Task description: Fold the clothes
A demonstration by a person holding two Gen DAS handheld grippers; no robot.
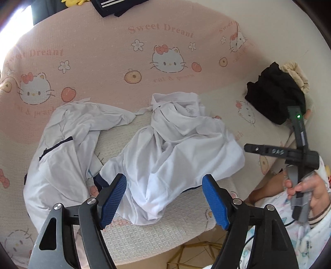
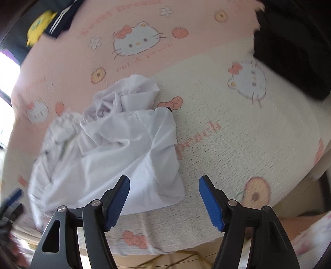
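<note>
A crumpled white garment lies on the cream seat cover, and beside it on the left is a second white piece with navy trim. My left gripper hovers open over the near hem of the crumpled garment, its blue pads wide apart and gripping nothing. In the right wrist view the same white garment lies bunched left of centre. My right gripper stands open above its right corner and the bare cover, holding nothing. That view is blurred.
The pink cat-print sofa cover rises behind the seat. A black clothes pile sits at the right, with a navy striped garment and a yellow toy on the backrest. A person's hand holds a black tool handle at right.
</note>
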